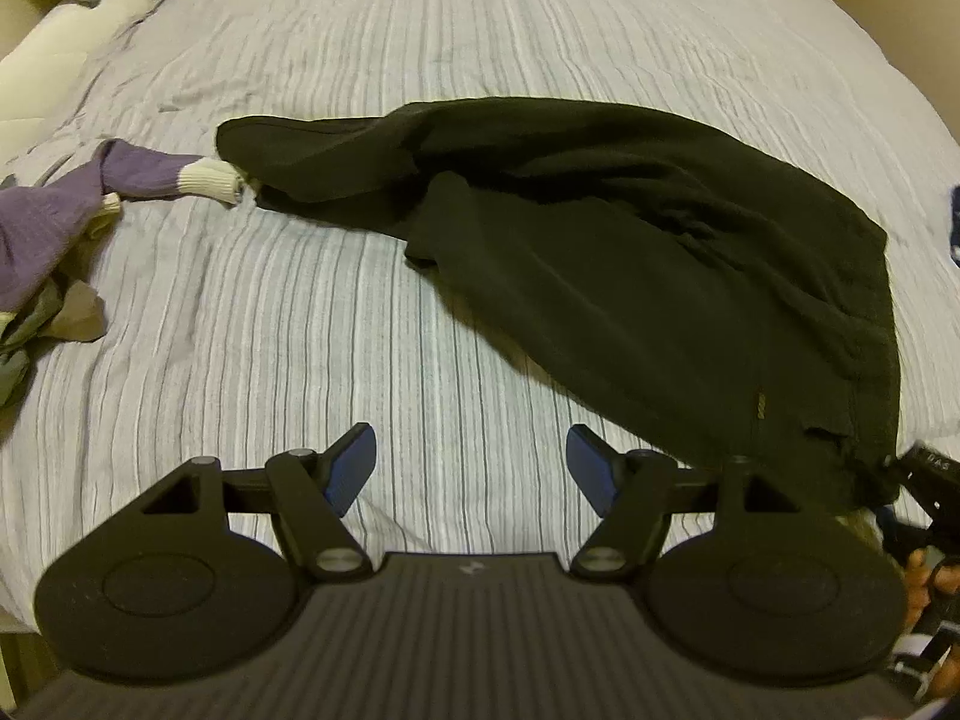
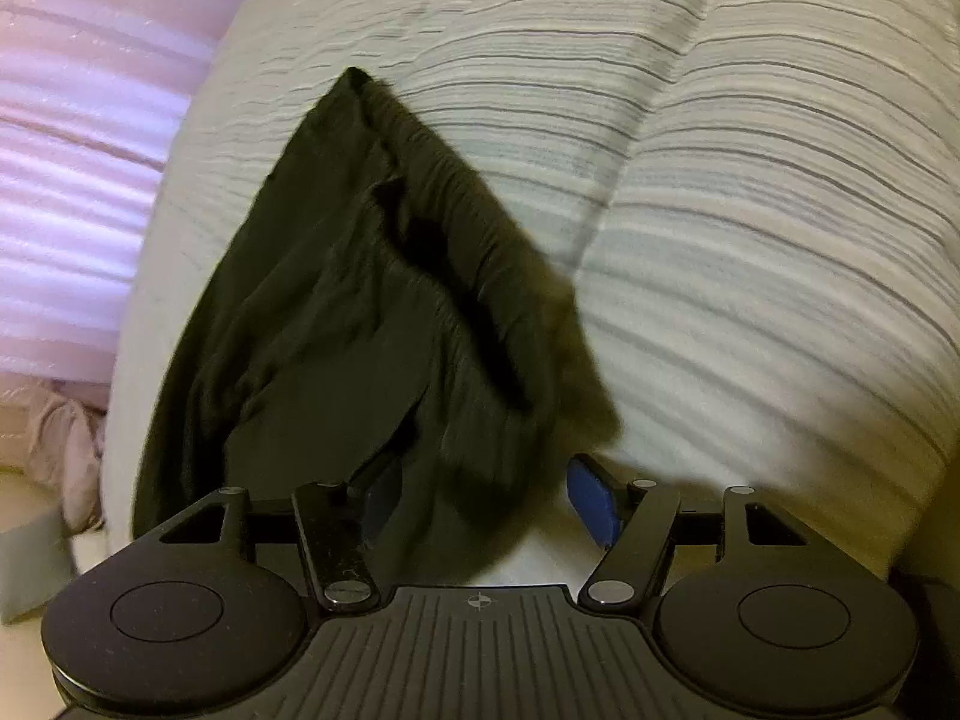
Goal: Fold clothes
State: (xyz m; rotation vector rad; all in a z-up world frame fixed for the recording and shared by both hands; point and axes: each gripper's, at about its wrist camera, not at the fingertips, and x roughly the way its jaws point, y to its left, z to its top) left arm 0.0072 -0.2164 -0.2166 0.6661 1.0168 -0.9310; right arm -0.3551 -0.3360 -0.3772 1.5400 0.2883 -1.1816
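Observation:
A black garment (image 1: 630, 252) lies spread and rumpled across the striped bedcover (image 1: 372, 60), reaching from the centre to the right. My left gripper (image 1: 471, 468) is open and empty, hovering over bare bedcover just left of the garment's near edge. In the right wrist view the same black garment (image 2: 360, 312) hangs between the fingers of my right gripper (image 2: 480, 498), which are wide apart; its blue right pad (image 2: 591, 498) shows, the left one is behind cloth. The right gripper also shows at the garment's near right corner in the left wrist view (image 1: 924, 468).
Purple socks with cream cuffs (image 1: 150, 174) and an olive cloth (image 1: 54, 312) lie at the left of the bed. Cream pillows (image 1: 60, 42) sit at the far left. A pink striped cover (image 2: 78, 168) lies left of the bed in the right wrist view.

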